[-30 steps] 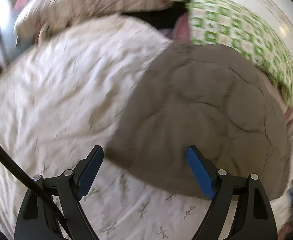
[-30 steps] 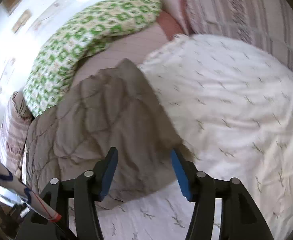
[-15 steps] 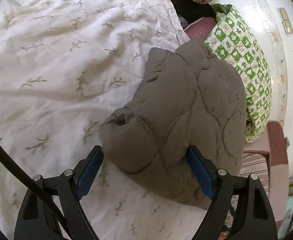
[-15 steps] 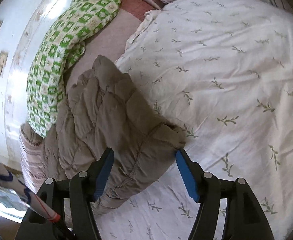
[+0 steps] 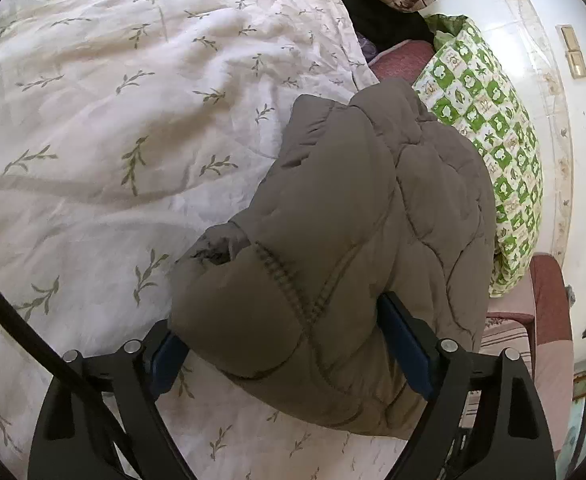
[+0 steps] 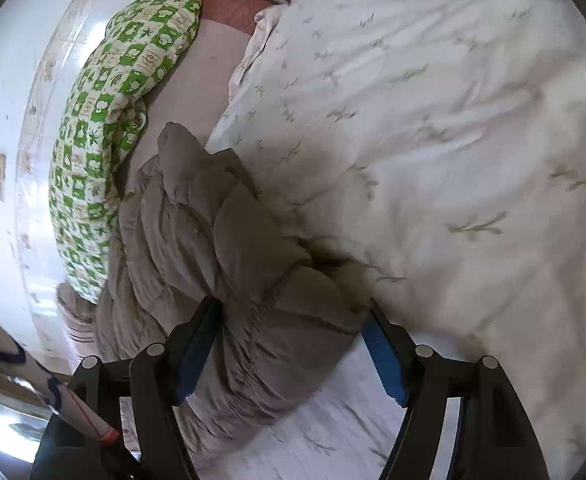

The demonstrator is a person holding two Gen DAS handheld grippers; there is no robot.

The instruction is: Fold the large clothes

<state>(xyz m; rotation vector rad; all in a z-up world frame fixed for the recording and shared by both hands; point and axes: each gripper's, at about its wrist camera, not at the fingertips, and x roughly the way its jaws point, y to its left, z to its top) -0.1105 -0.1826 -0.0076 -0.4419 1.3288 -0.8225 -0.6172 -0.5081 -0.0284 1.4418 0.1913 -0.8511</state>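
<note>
My left gripper (image 5: 285, 344) and right gripper (image 6: 289, 348) each straddle a bulky end of the quilted brown jacket (image 5: 357, 240), jaws spread wide and not yet pinching, so the padding sits between the blue pads ready for a firm bite. The jacket lies bunched directly ahead of both tools on the leaf-print white duvet (image 5: 113, 120), with a green checked pillow (image 5: 489, 120) just beyond it. I judge the fold still to come.

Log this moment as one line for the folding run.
left gripper: open, straddling jacket | right gripper: open, straddling jacket | jacket: bunched on bedspread, unfolded
</note>
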